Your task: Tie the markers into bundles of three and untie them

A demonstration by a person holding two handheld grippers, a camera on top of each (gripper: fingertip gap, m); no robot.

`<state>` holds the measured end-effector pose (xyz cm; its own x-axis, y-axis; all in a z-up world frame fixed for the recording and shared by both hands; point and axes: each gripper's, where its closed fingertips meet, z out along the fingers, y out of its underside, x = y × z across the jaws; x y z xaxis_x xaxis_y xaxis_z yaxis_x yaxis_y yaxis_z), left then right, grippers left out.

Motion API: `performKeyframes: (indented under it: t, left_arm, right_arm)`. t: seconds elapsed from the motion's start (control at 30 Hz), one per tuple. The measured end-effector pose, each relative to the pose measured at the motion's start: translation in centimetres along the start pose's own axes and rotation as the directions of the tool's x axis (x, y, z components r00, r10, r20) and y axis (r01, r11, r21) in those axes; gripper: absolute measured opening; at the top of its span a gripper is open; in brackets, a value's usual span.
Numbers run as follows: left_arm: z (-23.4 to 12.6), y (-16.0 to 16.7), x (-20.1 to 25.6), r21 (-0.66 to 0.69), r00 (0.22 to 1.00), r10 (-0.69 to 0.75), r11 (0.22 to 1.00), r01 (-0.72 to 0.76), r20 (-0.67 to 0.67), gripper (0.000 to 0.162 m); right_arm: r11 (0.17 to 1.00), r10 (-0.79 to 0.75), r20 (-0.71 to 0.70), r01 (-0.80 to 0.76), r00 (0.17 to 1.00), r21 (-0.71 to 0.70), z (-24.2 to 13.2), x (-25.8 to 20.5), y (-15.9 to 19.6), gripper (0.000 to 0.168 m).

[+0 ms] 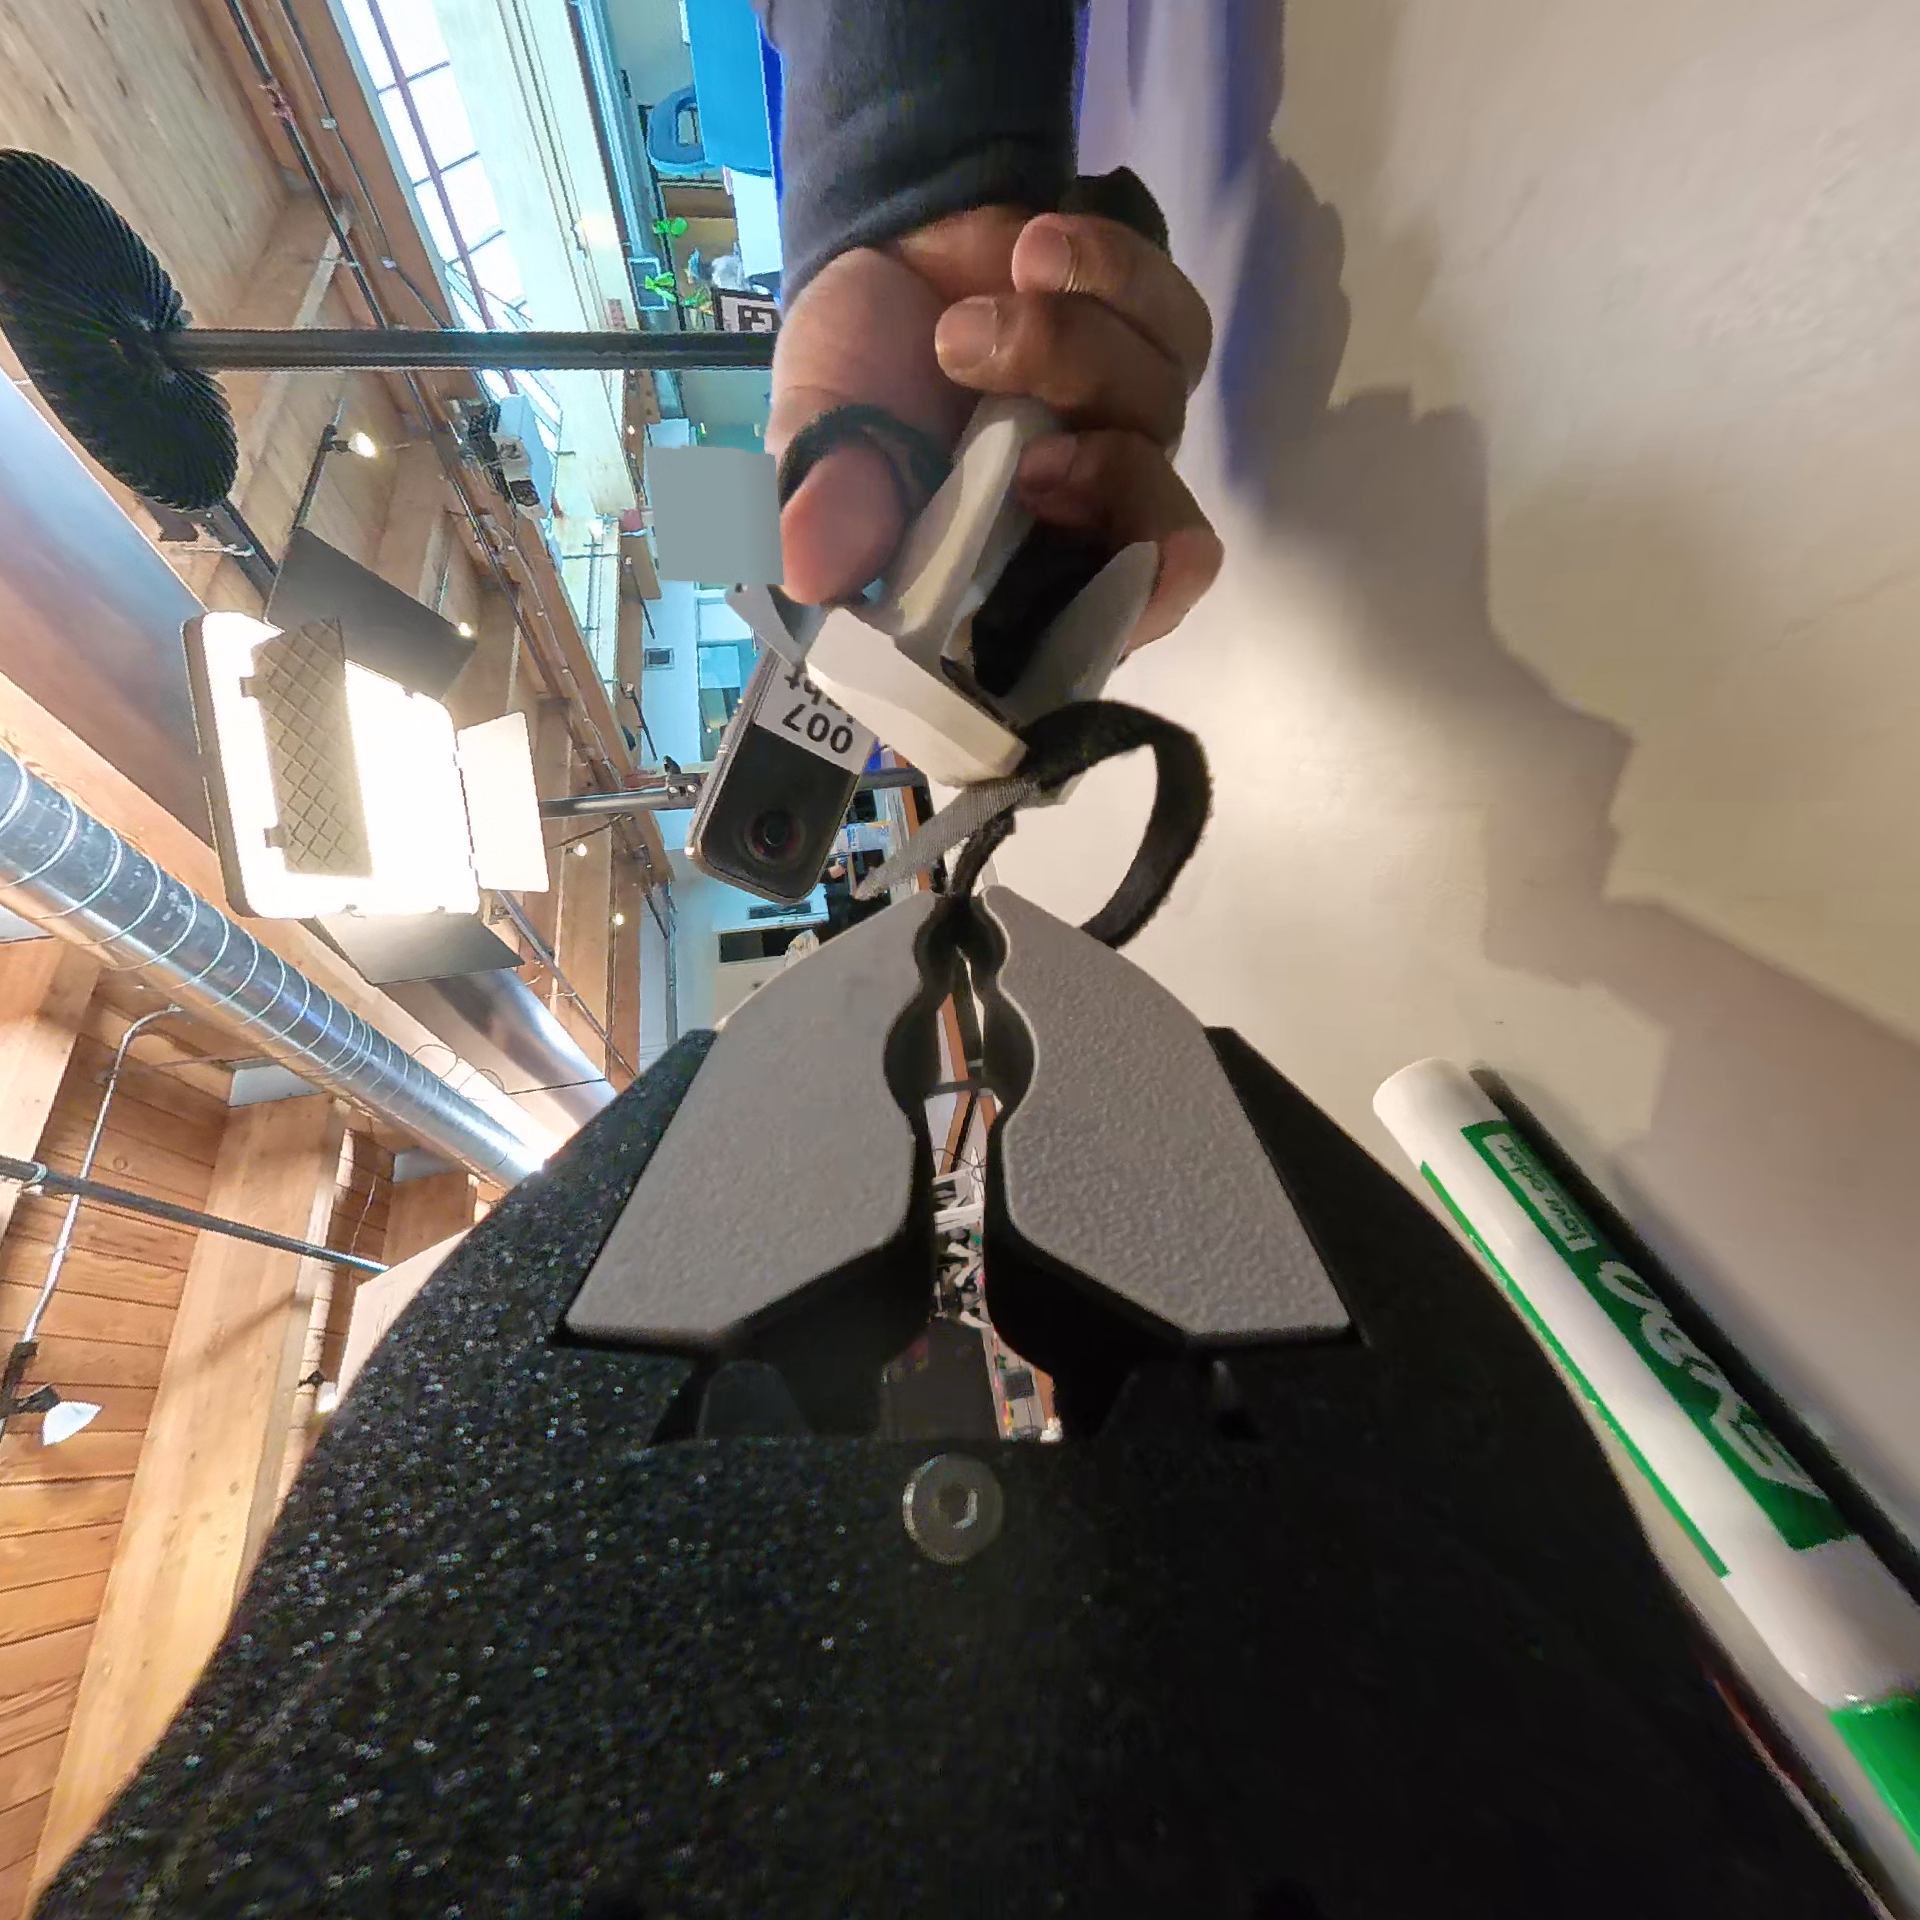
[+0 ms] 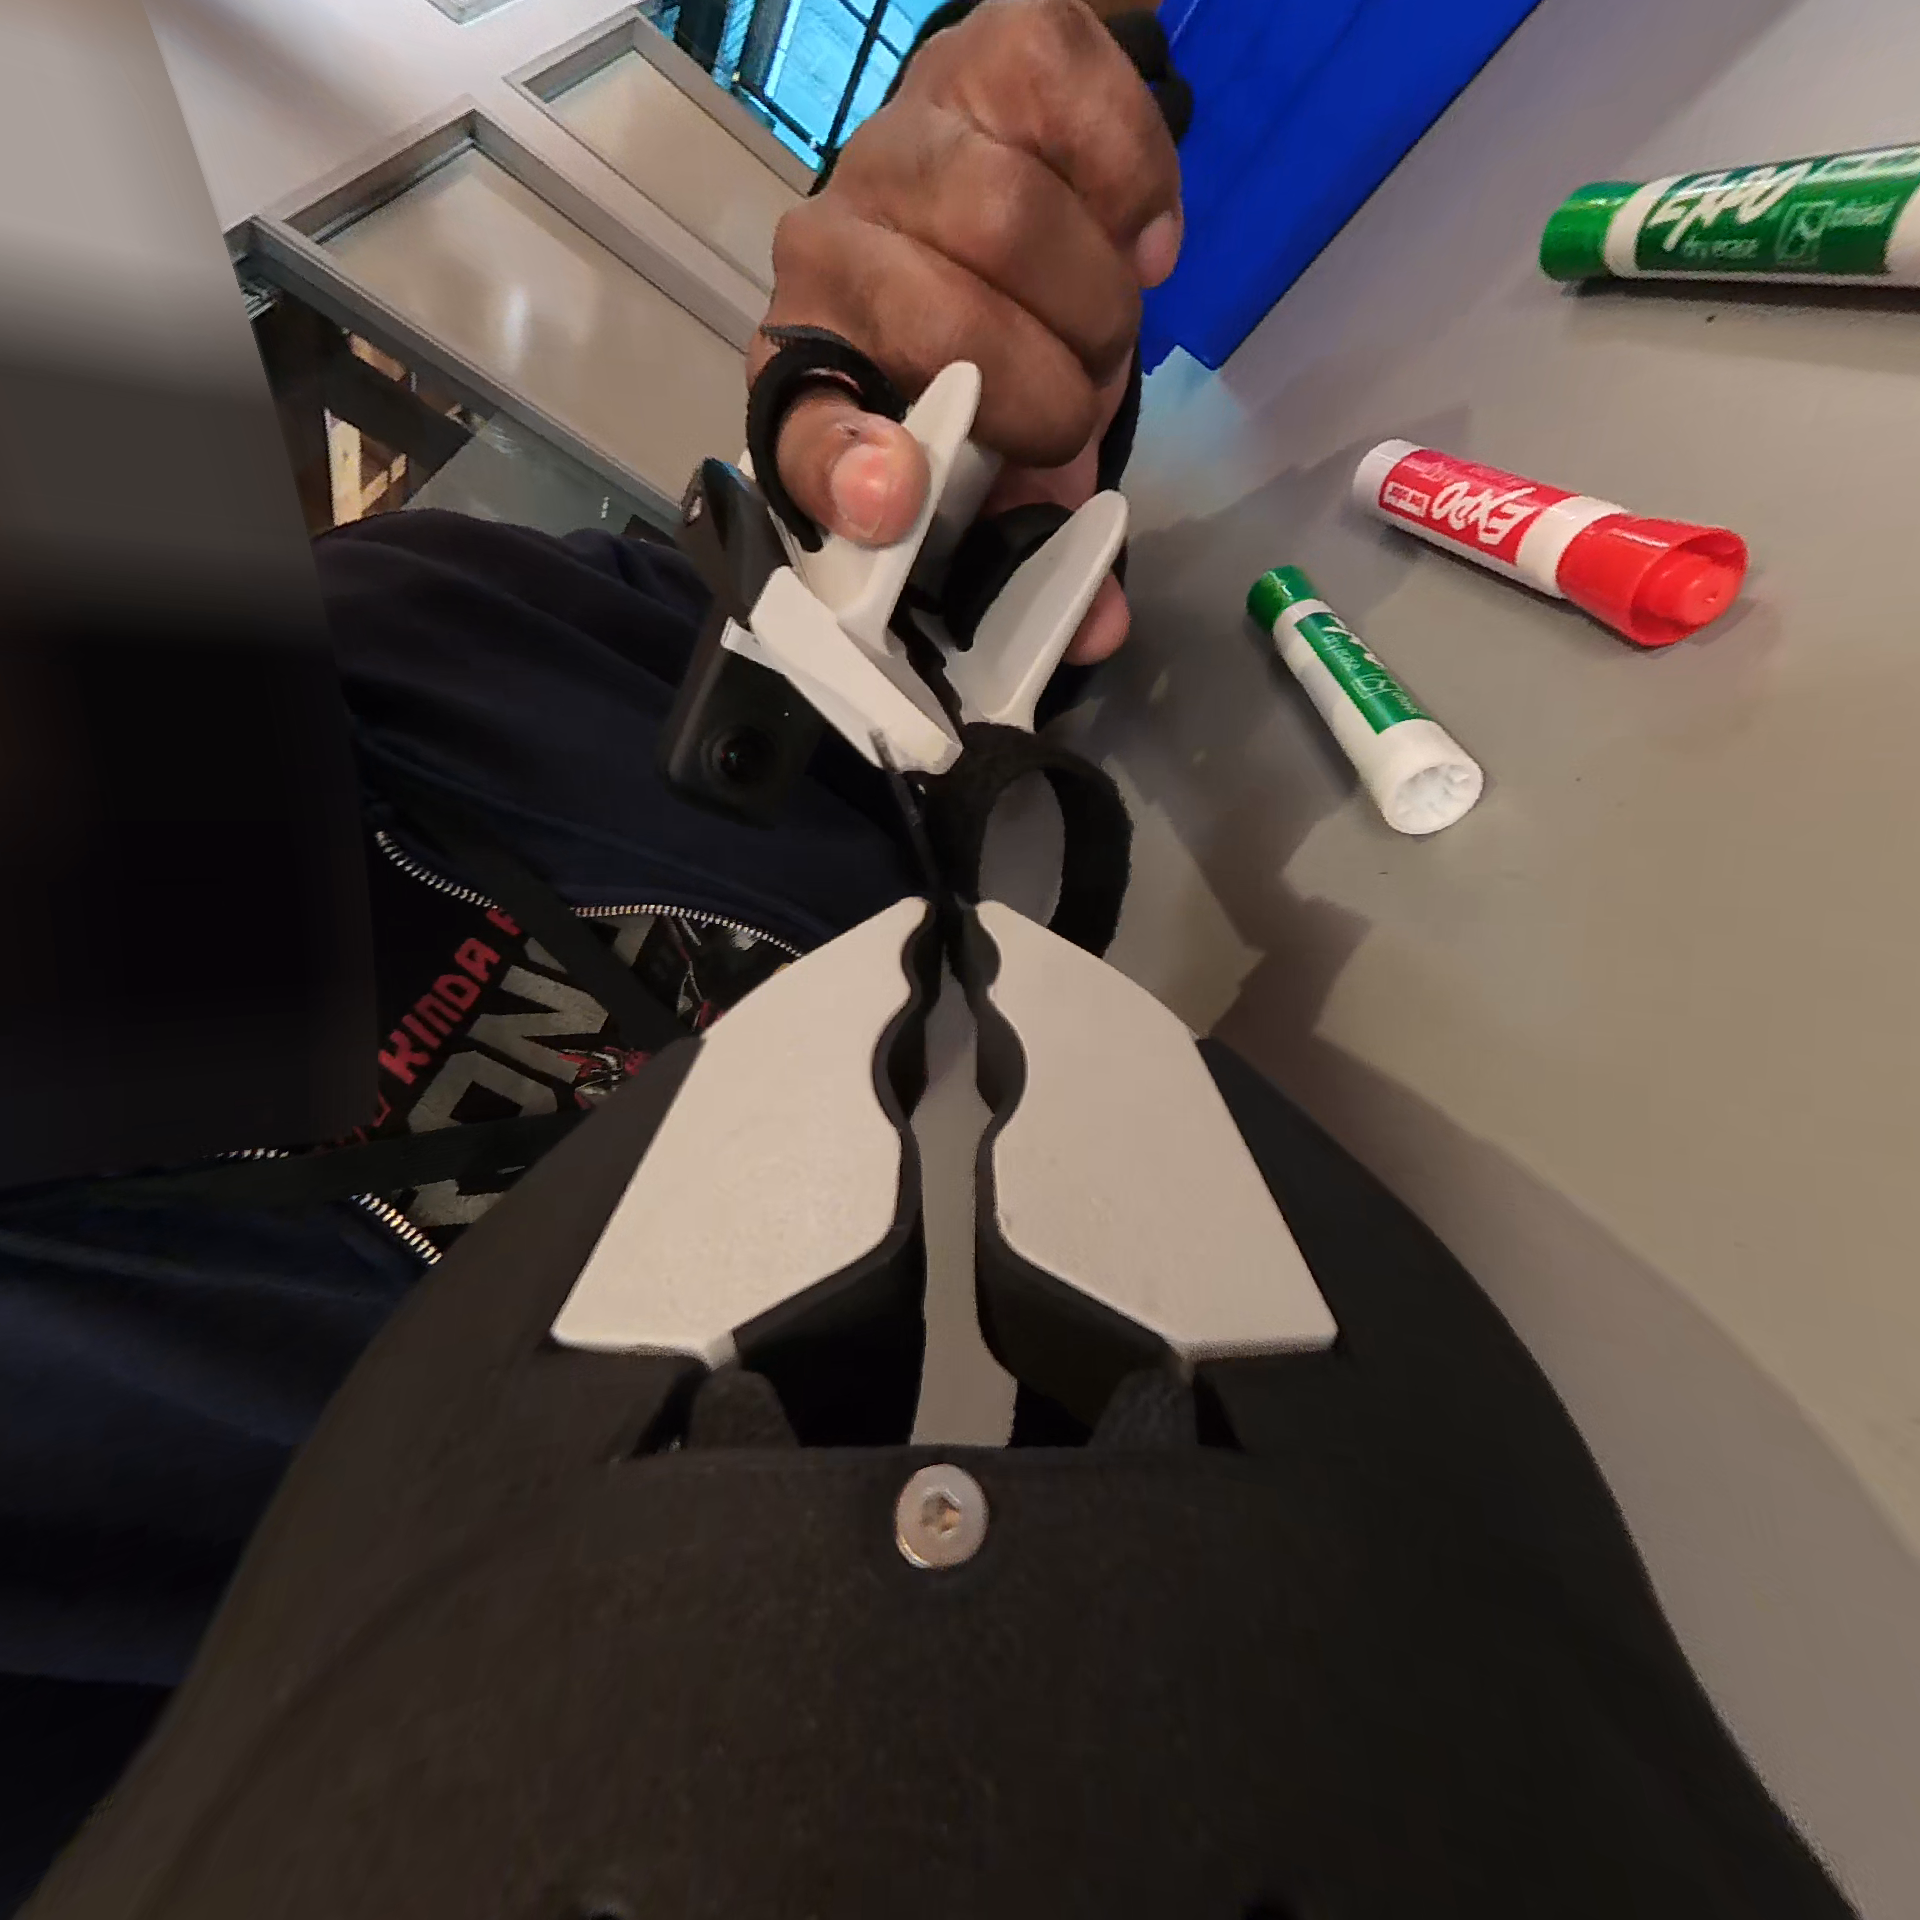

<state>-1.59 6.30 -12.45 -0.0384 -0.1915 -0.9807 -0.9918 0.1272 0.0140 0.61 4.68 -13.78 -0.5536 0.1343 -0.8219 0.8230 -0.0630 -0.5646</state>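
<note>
Both grippers hold one black hook-and-loop strap in the air between them; it curls into a small empty loop. In the left wrist view my left gripper (image 1: pixel 961 914) is shut on one end of the strap (image 1: pixel 1143 831), and the right gripper (image 1: pixel 997 769) grips the other part just beyond. In the right wrist view my right gripper (image 2: pixel 951 925) is shut on the strap (image 2: pixel 1081 852), with the left gripper (image 2: pixel 935 748) opposite. Three loose markers lie on the grey table (image 2: pixel 1558 1039): a small green one (image 2: pixel 1361 696), a red one (image 2: pixel 1548 535), a large green one (image 2: pixel 1745 223). Another green marker shows in the left wrist view (image 1: pixel 1652 1392).
A blue bin (image 2: pixel 1299 177) stands at the table's far side. A person in a dark zip jacket (image 2: pixel 540 727) sits close on the left of the right wrist view. A studio light (image 1: pixel 343 769) and a metal duct (image 1: pixel 260 997) are overhead.
</note>
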Motion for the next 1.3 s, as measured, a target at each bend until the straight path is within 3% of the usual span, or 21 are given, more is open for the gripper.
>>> performKeyframes:
  t: [0.6, 0.77, 0.87, 0.97, 1.2, 1.3]
  left_arm:
    - [0.5, 1.5, -0.5, -0.035, 0.987, -0.144, 0.989, 0.147, 0.068, 0.002]
    - [0.5, 2.0, -0.9, -0.032, 0.970, -0.220, 0.974, 0.224, 0.100, 0.002]
    - [0.5, 2.0, -1.0, -0.010, 0.953, -0.285, 0.958, 0.287, 0.103, 0.002]
    - [0.5, 1.9, -1.0, 0.003, 0.951, -0.292, 0.956, 0.293, 0.101, 0.002]
    - [0.4, 0.9, -1.0, 0.031, 0.959, -0.270, 0.963, 0.268, 0.088, 0.002]
    - [0.3, 0.7, -1.1, 0.037, 0.961, -0.264, 0.964, 0.261, 0.088, 0.002]
  right_arm:
    - [0.994, -0.051, -0.089, 0.059, 0.995, 0.088, -1.7, 0.5, -1.6, 0.028]
    - [0.967, -0.157, -0.160, 0.185, 0.975, 0.177, -3.3, 0.3, -3.4, 0.025]
    - [0.905, -0.315, -0.272, 0.374, 0.909, 0.201, -3.8, 0.0, -4.4, 0.022]
    - [0.844, -0.440, -0.301, 0.504, 0.846, 0.182, -3.6, -1.3, -4.5, 0.022]
    - [0.846, -0.457, -0.286, 0.511, 0.842, 0.151, -2.3, -1.1, -3.7, 0.021]
    - [0.858, -0.450, -0.260, 0.494, 0.855, 0.141, -1.7, -1.1, -3.4, 0.008]
